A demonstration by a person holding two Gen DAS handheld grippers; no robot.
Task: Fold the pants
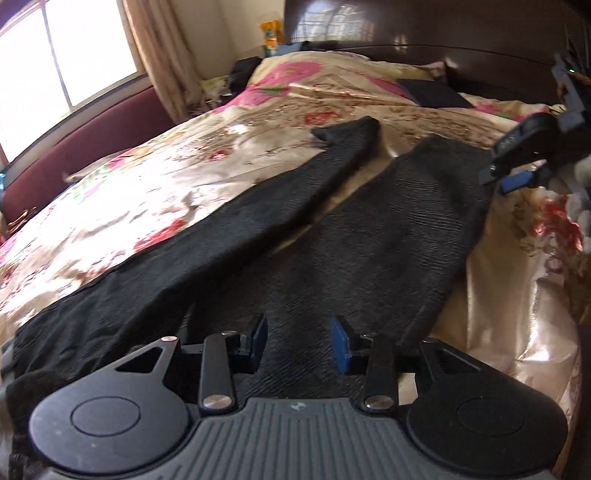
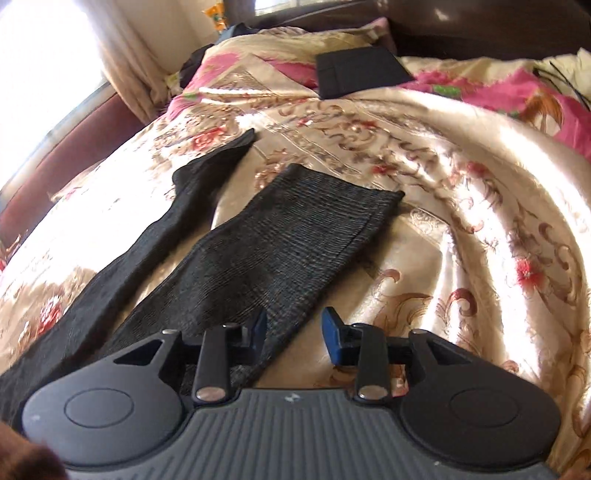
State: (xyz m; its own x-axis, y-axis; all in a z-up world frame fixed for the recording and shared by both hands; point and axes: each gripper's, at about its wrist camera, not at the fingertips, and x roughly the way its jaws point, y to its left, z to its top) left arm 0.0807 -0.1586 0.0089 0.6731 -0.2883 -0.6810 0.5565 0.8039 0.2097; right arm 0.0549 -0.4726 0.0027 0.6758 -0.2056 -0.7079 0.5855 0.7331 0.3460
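Observation:
Black ribbed pants [image 1: 332, 240] lie spread flat on a floral satin bedspread [image 1: 166, 184], with the two legs fanning apart toward the headboard. My left gripper [image 1: 299, 332] hovers open over the wide upper part of the pants, and no cloth sits between its blue pads. In the right wrist view, my right gripper [image 2: 295, 325] stands open above the outer edge of the nearer leg [image 2: 295, 236], gripping nothing. The other leg [image 2: 147, 251] runs to its left. The right gripper [image 1: 513, 173] also shows at the right edge of the left wrist view, beside that leg's hem.
A folded dark garment [image 2: 362, 74] rests near the pillows. A dark wooden headboard [image 1: 443, 33] closes the far end. A window [image 1: 74, 48], a curtain [image 1: 159, 55] and a maroon padded bench [image 1: 92, 140] line the left side. Bare bedspread [image 2: 480, 221] extends to the right.

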